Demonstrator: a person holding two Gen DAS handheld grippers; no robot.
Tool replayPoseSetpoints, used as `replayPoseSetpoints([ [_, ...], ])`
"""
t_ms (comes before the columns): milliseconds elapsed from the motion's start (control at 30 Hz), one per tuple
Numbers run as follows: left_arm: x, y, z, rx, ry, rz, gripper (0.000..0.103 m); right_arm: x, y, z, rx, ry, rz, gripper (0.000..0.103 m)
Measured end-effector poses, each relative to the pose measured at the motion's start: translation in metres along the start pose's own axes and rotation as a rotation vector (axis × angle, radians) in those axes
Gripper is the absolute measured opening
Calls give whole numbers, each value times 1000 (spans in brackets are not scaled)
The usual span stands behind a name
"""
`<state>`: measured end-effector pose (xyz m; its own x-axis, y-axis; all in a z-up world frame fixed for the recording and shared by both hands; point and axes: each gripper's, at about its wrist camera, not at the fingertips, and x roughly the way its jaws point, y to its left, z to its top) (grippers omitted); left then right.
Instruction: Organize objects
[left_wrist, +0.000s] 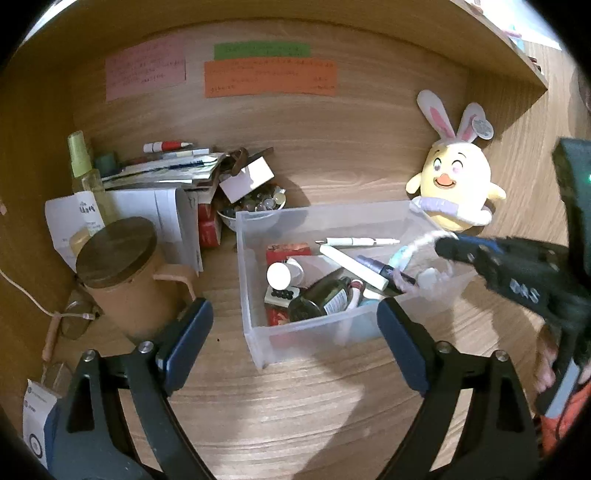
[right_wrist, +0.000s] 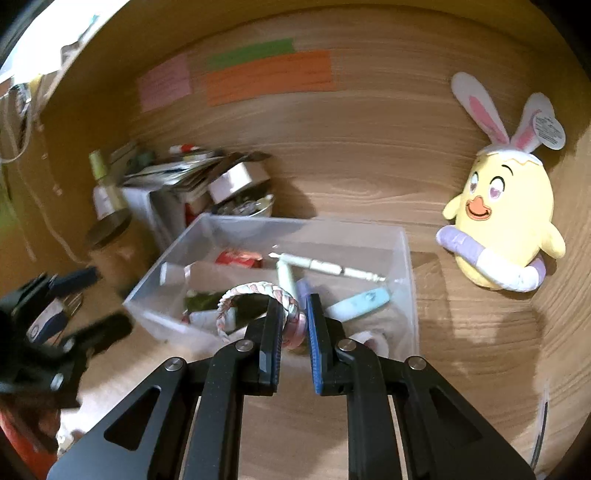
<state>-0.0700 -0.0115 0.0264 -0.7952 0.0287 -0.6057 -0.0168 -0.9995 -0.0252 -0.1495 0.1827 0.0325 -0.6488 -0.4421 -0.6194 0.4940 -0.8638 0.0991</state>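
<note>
Pinching a braided bracelet (right_wrist: 258, 295) over the clear bin (right_wrist: 406, 266), the right gripper (right_wrist: 294, 325) hovers (left gripper (left_wrist: 295, 332) spread wide).

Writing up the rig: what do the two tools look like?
Both tools, left and right, have black angular frames with triangular cutouts, silver pivot bolts and dark blue ribbed pads. The right tool's body carries pale lettering and a green light.

Braided pink-and-white bracelet (right_wrist: 258, 295); translucent bin (left_wrist: 255, 325); yellow plush chick (right_wrist: 506, 225) with pink-lined white ears; pink (left_wrist: 146, 70), green (left_wrist: 262, 51) and orange (left_wrist: 269, 78) notes; wood-grain surface (left_wrist: 295, 398).
</note>
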Motion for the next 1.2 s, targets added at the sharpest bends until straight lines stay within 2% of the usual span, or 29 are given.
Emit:
replayPoseSetpoints([
  [333, 1, -3, -9, -12, 5, 4, 92, 42, -8, -4, 18, 100, -51, 13],
  [400, 2, -3, -10, -17, 8, 2, 93, 46, -7, -8, 6, 128, -49, 23],
  [467, 3, -3, -12, -24, 11, -2, 93, 42, -7, -11, 7, 113, -61, 39],
  [533, 4, -3, -14, -29, 13, -4, 93, 37, -7, -12, 11, 102, -46, 42],
  [833, 3, -3, -13, -35, 3, -11, 93, 3, -1, -17, 13, 56, 32, 44],
  [900, 2, -4, -12, -36, 0, -15, 93, -5, 2, -18, 6, 39, 42, 49],
  [967, 1, -5, -11, -34, -4, -15, 93, -16, 6, -20, -11, 9, 28, 60],
  [1200, -4, -8, -9, -40, -24, -24, 96, -39, 10, -24, -33, -49, -5, 78],
])
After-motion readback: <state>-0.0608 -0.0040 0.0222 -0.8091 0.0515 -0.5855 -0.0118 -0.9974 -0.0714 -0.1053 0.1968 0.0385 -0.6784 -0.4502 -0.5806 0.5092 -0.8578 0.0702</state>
